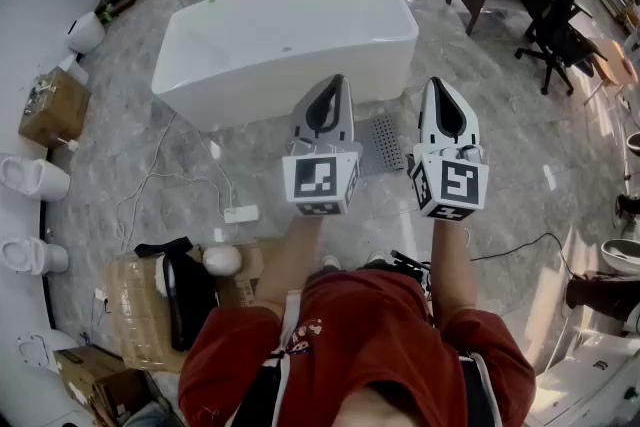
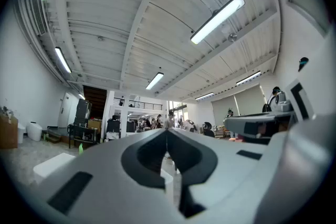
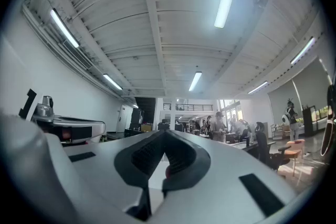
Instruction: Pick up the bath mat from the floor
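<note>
Both sets of fingers are pressed together with nothing between them. The left gripper (image 1: pixel 332 85) and the right gripper (image 1: pixel 438 85) are held side by side at about waist height, and each gripper view looks out over the room and ceiling, not at the floor. The bath mat (image 1: pixel 386 143) is a grey, dotted rectangle lying flat on the floor. It is well below the fingertips, in the gap between the two grippers and nearer the right one, with its far end against the foot of the white bathtub (image 1: pixel 285 40) that stands beyond the fingertips. The step in hand seems to be the reach, not yet begun. To do it well, the person would likely crouch, tip both grippers steeply down and spread the fingers before arriving. A thin mat gives little to bite on, so it probably pays to slide one finger under the near edge or a corner and pinch there. It is best to peel it up rather than pull it straight, in case it clings to the tiles. A grip at each near corner should keep it from folding or dragging. By count there are two grippers, one mat and one bathtub.
</note>
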Demonstrator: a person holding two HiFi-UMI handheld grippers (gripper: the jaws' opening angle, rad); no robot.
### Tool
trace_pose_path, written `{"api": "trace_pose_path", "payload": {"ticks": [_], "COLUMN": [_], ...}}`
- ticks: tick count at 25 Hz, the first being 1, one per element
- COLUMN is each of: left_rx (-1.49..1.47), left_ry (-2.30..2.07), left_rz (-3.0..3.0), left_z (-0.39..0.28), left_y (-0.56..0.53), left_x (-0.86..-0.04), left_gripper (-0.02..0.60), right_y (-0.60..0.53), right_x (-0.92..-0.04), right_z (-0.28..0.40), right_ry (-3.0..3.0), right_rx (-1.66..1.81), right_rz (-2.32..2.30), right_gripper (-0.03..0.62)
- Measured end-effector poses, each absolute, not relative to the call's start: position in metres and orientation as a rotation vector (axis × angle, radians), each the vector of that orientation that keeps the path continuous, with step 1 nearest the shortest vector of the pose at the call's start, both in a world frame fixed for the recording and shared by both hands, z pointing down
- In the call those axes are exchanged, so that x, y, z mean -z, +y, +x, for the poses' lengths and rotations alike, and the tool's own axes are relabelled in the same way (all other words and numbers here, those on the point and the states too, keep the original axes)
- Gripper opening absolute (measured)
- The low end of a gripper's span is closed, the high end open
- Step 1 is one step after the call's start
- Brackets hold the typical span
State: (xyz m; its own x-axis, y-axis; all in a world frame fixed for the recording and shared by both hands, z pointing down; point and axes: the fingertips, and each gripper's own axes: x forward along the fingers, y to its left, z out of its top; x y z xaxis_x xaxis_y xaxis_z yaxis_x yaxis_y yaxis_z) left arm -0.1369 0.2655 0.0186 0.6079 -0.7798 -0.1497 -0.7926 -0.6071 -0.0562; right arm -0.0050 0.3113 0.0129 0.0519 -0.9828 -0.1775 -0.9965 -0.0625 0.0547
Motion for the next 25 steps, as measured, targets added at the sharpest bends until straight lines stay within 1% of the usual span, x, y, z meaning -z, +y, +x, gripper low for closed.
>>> {"api": "trace_pose_path", "payload": {"ticks": [19,25], "left_rx": [-0.152,-0.138], "left_ry": [1.36,1.357], "left_rz": [-2.682,-2.688], "left_z": [-0.095,-0.067], "left_y": [0.256,0.258], "left_x": [-0.034,-0.038], "left_gripper": [0.017,0.017], "right_y": [0.305,0.303], "right_x": [-0.026,-0.03], "right_z": [0.046,0.073], "right_ry": [2.061,2.067], "right_rx": [-0.187,-0.18], "right_rz": [-2.187,-2.175], "right_gripper": [0.011,0.012]}}
